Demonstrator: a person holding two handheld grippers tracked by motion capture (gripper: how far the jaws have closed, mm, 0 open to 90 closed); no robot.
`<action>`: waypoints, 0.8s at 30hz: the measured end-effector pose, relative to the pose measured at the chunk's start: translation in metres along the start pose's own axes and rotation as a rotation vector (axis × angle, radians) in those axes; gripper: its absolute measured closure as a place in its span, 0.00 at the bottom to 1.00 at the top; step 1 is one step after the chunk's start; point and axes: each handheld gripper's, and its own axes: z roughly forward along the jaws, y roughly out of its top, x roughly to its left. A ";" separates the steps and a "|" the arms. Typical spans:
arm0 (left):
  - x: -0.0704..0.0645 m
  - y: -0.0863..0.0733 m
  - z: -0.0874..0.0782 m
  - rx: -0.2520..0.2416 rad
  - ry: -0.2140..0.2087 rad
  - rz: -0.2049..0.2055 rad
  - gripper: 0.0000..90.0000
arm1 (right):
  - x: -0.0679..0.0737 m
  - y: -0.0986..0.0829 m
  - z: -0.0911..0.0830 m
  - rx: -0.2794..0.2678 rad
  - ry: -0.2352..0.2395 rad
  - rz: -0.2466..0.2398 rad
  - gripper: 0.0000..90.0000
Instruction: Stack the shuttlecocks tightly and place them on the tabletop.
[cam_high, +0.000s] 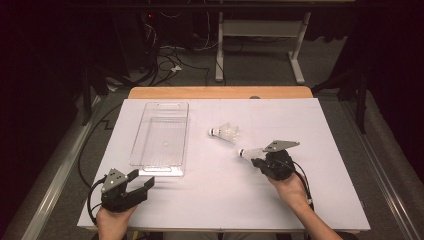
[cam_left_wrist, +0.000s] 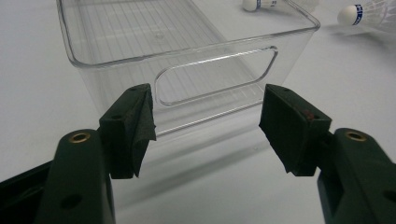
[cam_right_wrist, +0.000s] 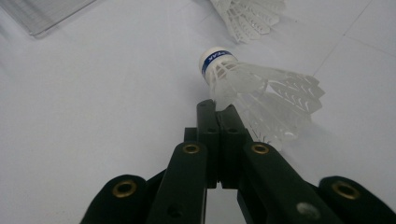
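Left tongs (cam_high: 141, 181) gaping near bin (cam_high: 161, 136); right tongs (cam_high: 256, 159) pinching shuttle (cam_high: 248, 152), second shuttle (cam_high: 224, 132) beyond. Left gripper view: jaws wide, facing bin's handle slot. Right gripper view: jaws clamped on skirt, cork forward.

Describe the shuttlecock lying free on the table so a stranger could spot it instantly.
Start at the clear plastic bin on the white table. Just right of it lies a white shuttlecock. Unlike the other shuttlecock, pinched in the right gripper, nothing touches it.
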 end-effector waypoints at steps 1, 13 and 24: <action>0.000 0.000 0.000 -0.001 0.000 -0.001 0.40 | -0.001 0.001 -0.001 0.000 0.000 0.003 1.00; 0.000 0.000 0.000 0.000 0.000 -0.002 0.40 | -0.013 0.012 0.000 -0.007 -0.021 0.015 1.00; 0.000 0.000 0.000 -0.001 0.000 -0.001 0.40 | -0.021 0.022 0.005 -0.002 -0.034 0.022 1.00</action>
